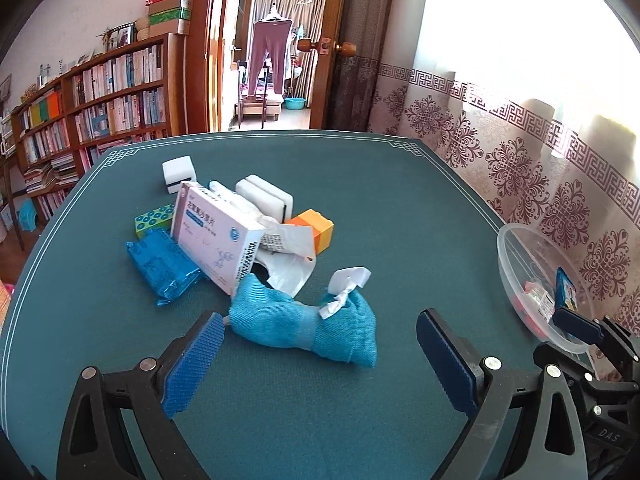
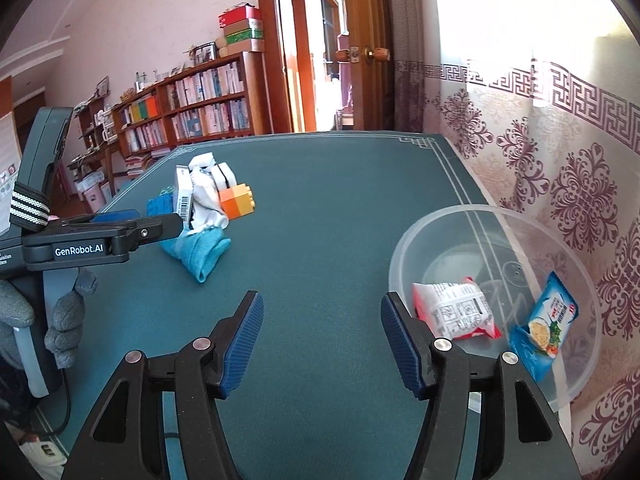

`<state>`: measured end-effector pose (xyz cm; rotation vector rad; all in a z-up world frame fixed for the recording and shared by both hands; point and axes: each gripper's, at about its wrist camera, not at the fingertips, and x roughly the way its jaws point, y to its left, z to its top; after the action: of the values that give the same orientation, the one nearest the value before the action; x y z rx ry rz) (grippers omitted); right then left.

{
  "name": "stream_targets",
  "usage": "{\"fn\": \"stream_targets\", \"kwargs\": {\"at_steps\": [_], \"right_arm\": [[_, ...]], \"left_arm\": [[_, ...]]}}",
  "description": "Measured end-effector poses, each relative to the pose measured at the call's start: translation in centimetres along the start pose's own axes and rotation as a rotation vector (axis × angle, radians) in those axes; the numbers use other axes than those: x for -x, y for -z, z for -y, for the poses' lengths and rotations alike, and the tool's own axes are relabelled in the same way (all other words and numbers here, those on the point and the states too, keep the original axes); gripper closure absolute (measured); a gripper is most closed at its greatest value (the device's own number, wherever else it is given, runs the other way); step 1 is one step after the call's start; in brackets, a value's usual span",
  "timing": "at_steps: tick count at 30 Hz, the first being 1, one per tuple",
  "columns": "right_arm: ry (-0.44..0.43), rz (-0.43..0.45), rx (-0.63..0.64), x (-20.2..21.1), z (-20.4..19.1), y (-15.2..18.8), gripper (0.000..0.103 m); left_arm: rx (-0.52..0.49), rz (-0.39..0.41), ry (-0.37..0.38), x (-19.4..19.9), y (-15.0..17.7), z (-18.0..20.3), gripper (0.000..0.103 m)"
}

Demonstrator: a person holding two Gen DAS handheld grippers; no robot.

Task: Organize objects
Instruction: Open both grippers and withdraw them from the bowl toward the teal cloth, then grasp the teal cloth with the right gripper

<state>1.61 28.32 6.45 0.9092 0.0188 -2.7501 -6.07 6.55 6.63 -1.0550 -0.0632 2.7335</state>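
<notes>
A rolled blue cloth (image 1: 308, 320) with a white tag lies on the green table, just ahead of my open, empty left gripper (image 1: 320, 344). Behind it is a pile: a white medicine box (image 1: 218, 236), a blue packet (image 1: 160, 264), a green block (image 1: 154, 218), an orange and yellow block (image 1: 316, 228), white sponges (image 1: 264, 196) and a white plastic bag (image 1: 290, 268). My right gripper (image 2: 322, 336) is open and empty beside a clear plastic bowl (image 2: 452, 220). The bowl holds a red and white packet (image 2: 460, 312) and a blue packet (image 2: 544, 324). The cloth also shows in the right wrist view (image 2: 198, 250).
The bowl (image 1: 516, 248) stands at the table's right edge against a patterned curtain (image 1: 540, 168). A bookshelf (image 1: 100, 96) and an open doorway (image 1: 276, 60) lie beyond the far edge. The left gripper's body (image 2: 100, 240) reaches in from the left in the right wrist view.
</notes>
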Motion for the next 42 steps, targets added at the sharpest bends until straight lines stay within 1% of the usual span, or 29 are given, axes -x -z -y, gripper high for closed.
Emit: {"fn": "stream_targets", "kwargs": {"at_steps": [10,14,19,27,33,36,42], "right_arm": [[-0.131,-0.029,0.085,-3.9,-4.7,-2.7,0.038],[-0.206,-0.048,0.106,-5.7,-6.5,-4.2,0.038],[-0.263,-0.076,0.154,-8.2,-9.0,-5.4,0.038],[-0.300,-0.116,0.268,-12.4,-12.1,-6.7,0.038],[-0.335,-0.193,0.321,-15.5,-12.6,-6.7,0.038],[-0.337,-0.215,0.343,-15.9,-12.5,-6.3,0.038],[-0.328,-0.220,0.353,-15.7,-12.6,-5.7,0.038]], "left_arm": [[0.084,-0.006,-0.085,0.6,1.2,-5.5,0.004],[0.113,0.000,-0.146,0.6,1.6,-7.6,0.004],[0.153,-0.003,-0.162,0.8,1.8,-9.6,0.004],[0.185,-0.013,-0.171,0.7,2.1,-11.4,0.004],[0.193,-0.024,-0.173,0.4,2.2,-11.9,0.004],[0.197,-0.028,-0.173,0.4,2.3,-12.0,0.004],[0.193,-0.038,-0.180,0.1,2.4,-11.9,0.004]]}}
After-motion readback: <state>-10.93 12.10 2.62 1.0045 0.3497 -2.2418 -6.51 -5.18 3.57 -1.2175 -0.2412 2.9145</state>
